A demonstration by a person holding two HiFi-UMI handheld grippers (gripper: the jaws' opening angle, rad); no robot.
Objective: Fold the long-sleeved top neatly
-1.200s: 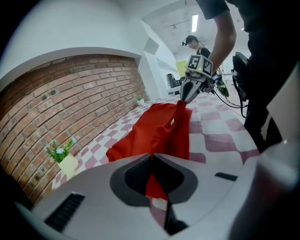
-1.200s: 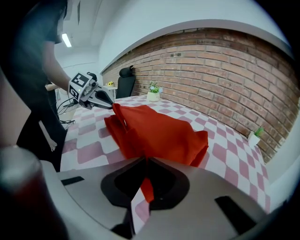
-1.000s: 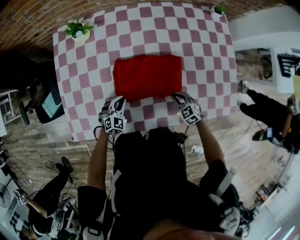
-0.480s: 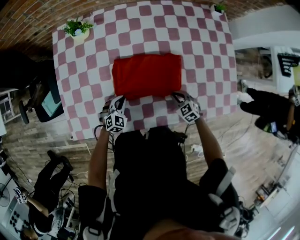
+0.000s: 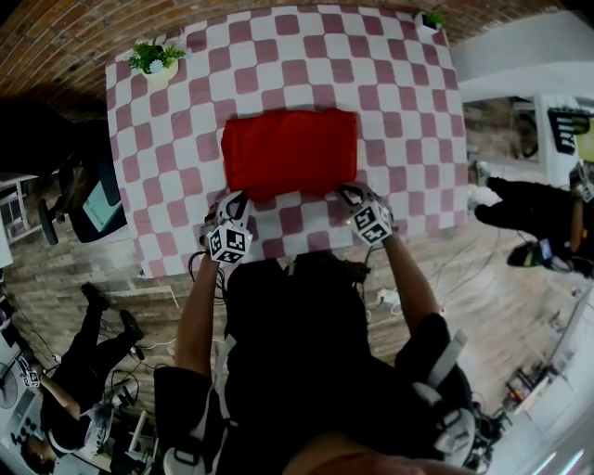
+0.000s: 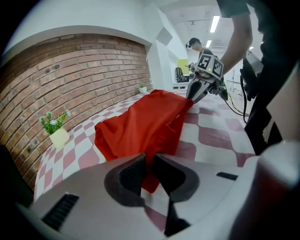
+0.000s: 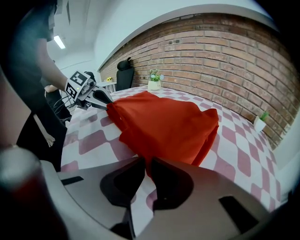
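Note:
The red long-sleeved top (image 5: 290,153) lies folded into a rectangle on the checkered table (image 5: 176,130). My left gripper (image 5: 234,197) is at its near left corner. In the left gripper view (image 6: 149,161) the jaws have just been opening, and the red corner (image 6: 154,136) still hangs in the small gap between the pads. My right gripper (image 5: 351,193) is at the near right corner. In the right gripper view (image 7: 147,164) it is shut on a pinch of the red fabric (image 7: 168,126). Each gripper also shows in the other's view, the right gripper (image 6: 191,97) and the left gripper (image 7: 104,100).
A potted plant (image 5: 153,60) stands at the table's far left corner and a smaller plant (image 5: 433,18) at the far right. A brick wall (image 6: 70,75) runs behind the table. Bystanders stand on the wooden floor at lower left (image 5: 88,353) and right (image 5: 529,213).
Both grippers and the top stay almost where they were. The bystanders on the floor have shifted.

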